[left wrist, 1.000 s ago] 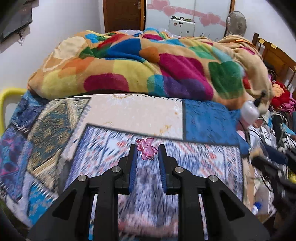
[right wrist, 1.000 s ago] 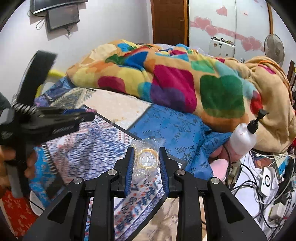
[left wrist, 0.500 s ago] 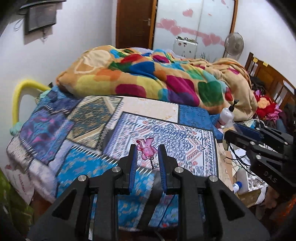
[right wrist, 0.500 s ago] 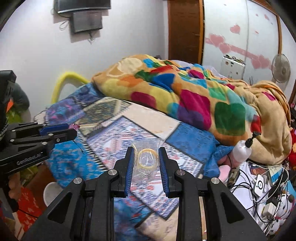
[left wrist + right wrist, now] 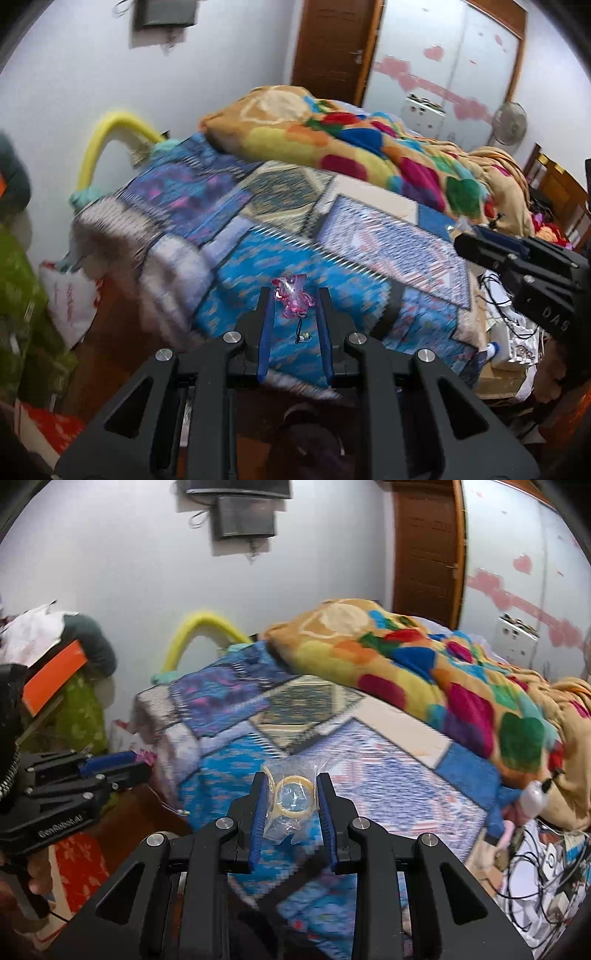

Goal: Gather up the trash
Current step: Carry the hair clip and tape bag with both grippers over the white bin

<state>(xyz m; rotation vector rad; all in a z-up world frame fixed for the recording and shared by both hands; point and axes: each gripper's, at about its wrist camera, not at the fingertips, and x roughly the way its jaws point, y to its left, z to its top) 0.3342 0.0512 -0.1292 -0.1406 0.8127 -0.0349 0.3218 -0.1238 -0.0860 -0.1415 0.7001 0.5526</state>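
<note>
Two grippers are held up in front of a bed, each pinching one small piece of trash. The left gripper (image 5: 293,299) has its blue-padded fingers closed on a pink charm (image 5: 293,300) of clear, glossy plastic with a lumpy, bear-like outline; a thin dark cord with a bead hangs from it between the fingers. The right gripper (image 5: 291,794) clamps a crinkled clear plastic bag (image 5: 291,797), and a flat yellow ring lies inside it; the bag's loose top and bottom edges stick out past the pads. Both items are off the bed, carried at the fingertips.

Behind them the bed is covered by a patchwork sheet (image 5: 266,221) in blue, purple and cream printed panels. A thick fleecy blanket (image 5: 424,664) with big coloured blobs on a tan ground lies heaped along the far side. A yellow curved tube (image 5: 107,136) arches near the wall at the bed's corner. Tangled cables (image 5: 546,871) lie at the right edge of the right wrist view.
</note>
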